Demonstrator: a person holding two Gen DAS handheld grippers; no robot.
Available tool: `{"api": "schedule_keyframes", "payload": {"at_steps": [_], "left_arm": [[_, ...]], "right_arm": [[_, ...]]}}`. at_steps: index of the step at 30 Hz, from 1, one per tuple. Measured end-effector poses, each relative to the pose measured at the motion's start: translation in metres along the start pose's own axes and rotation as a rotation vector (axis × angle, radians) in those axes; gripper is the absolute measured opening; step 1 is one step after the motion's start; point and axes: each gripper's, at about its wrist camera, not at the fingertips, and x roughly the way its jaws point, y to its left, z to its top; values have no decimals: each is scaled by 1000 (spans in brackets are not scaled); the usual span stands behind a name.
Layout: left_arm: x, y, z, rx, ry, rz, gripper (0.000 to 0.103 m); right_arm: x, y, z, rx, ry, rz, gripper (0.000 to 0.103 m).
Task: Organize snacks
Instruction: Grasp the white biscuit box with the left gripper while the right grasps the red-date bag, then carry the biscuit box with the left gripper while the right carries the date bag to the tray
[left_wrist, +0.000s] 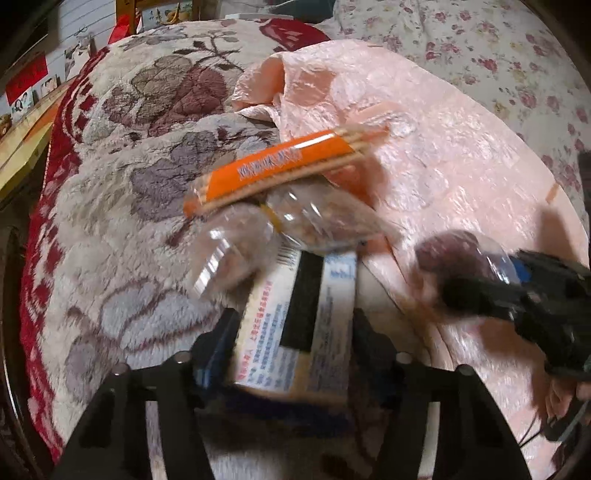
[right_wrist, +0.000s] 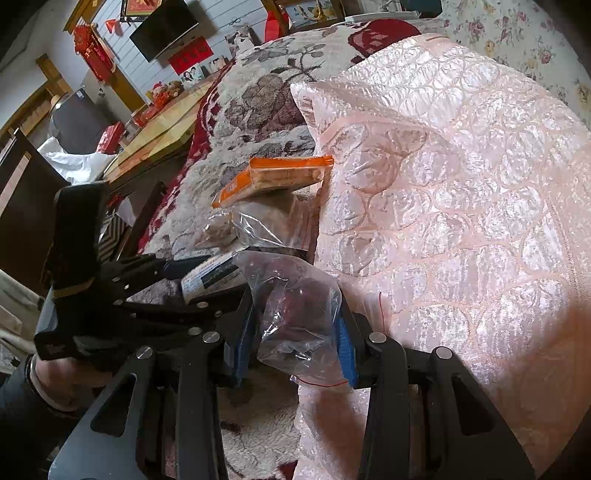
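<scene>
The snacks lie heaped on the bed where the flowered blanket (left_wrist: 122, 206) meets the pink bubble wrap (right_wrist: 461, 192), ready for sorting. My left gripper (left_wrist: 295, 321) is closed about the printed packet (left_wrist: 295, 314), the orange stick pack (left_wrist: 284, 166) just beyond it. My right gripper (right_wrist: 295, 328) clamps a clear bag of dark snacks (right_wrist: 299, 314), held just above the wrap's edge.
</scene>
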Motion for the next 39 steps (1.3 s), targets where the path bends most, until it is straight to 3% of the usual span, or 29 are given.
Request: {"api": "schedule_keyframes", "payload": {"at_steps": [12,21,26,39], "left_arm": [[-30,7,-33,-18,8,-14,59],[-13,-4,-21,-6,20,41,67],[-14,-1,-25,-22,2,50,59],[-73,26,-60,-136,-89,125,57]], "right_arm": [[4,4,0,-8,10,11,38],[4,5,-1,-10,15,13,38],[4,7,-2,-20,19,13,38],[4,40,-10,-67,25,53,38]]}}
